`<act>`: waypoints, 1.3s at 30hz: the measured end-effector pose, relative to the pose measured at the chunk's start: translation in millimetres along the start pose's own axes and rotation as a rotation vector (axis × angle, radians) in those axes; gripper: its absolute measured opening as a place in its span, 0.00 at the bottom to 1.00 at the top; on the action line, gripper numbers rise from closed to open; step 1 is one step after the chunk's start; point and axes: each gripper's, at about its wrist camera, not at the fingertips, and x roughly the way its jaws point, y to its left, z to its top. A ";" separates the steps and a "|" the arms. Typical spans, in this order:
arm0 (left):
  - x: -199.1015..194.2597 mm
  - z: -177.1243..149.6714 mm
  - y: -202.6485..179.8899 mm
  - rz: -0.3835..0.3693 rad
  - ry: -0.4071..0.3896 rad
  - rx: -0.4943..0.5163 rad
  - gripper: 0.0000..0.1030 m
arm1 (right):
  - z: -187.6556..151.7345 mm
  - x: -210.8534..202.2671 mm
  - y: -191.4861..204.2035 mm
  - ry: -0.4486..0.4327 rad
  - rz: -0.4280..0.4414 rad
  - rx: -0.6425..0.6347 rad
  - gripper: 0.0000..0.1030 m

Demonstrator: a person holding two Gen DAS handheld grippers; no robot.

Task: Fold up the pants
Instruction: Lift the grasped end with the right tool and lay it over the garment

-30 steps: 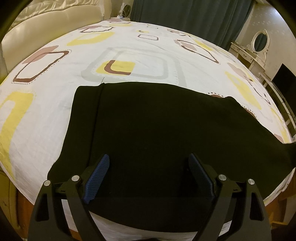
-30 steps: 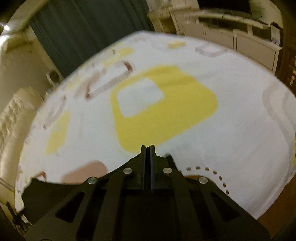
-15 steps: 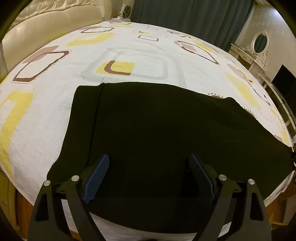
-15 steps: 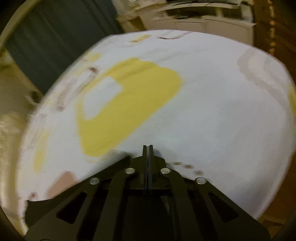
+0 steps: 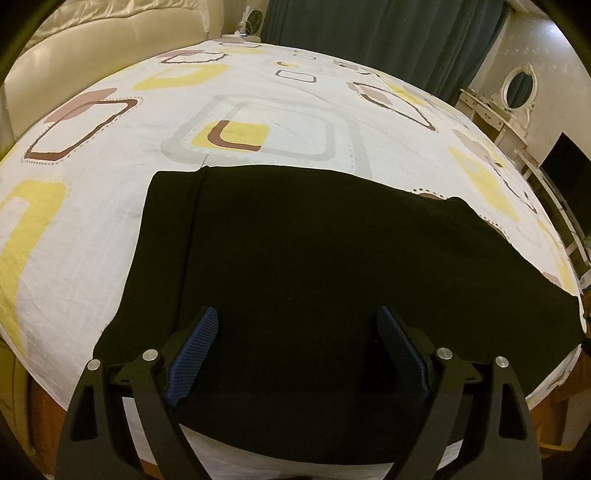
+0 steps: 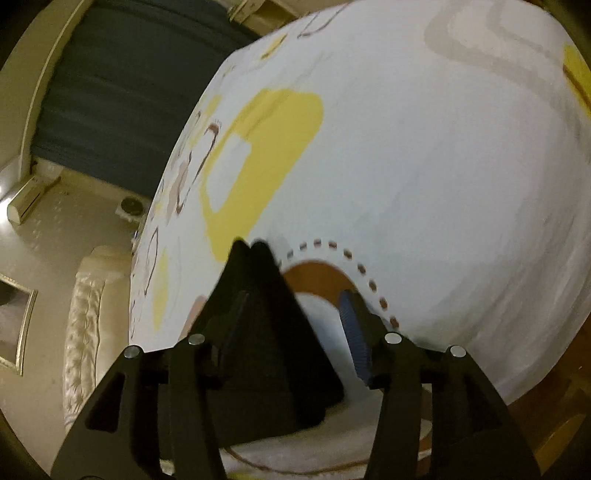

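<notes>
The black pants (image 5: 314, 280) lay flat on the bed sheet (image 5: 74, 236), filling the lower middle of the left wrist view. Their long axis ran from about 9 o'clock to 3 o'clock, one squared end near 10 o'clock and the other tapering off toward the bed's edge at 4 o'clock. A seam line ran near the squared end from 12 to 6 o'clock.

The left gripper (image 5: 297, 343) hung over the near edge of the pants, its jaws spread wide with only flat cloth beneath them, the blue pads (image 5: 192, 354) pinching nothing.

In the blurred right wrist view, the right gripper (image 6: 295, 321) had its jaws opening; a peaked fold of the pants (image 6: 255, 332) rose between them, against the left finger and clear of the right pad (image 6: 352, 332).

Around the bed stood a padded headboard (image 5: 74, 48) at 11 o'clock, a dark curtain (image 5: 369, 33) at 12 to 1 o'clock, and a dressing table with an oval mirror (image 5: 519, 86) at 2 o'clock. A dark screen (image 5: 565, 177) stood at 3 o'clock. Nothing lay on the sheet beside the pants.
</notes>
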 end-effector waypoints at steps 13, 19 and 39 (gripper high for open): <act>-4.3 4.3 4.3 -0.020 0.011 -0.029 0.84 | -31.8 52.2 69.5 0.226 -0.093 -0.277 0.21; -16.1 8.2 8.0 -0.007 0.008 -0.036 0.84 | -40.0 30.5 102.3 0.122 -0.080 -0.278 0.19; -58.3 -1.5 -11.9 0.013 -0.057 0.062 0.84 | -132.2 -12.8 320.7 0.063 0.172 -0.543 0.18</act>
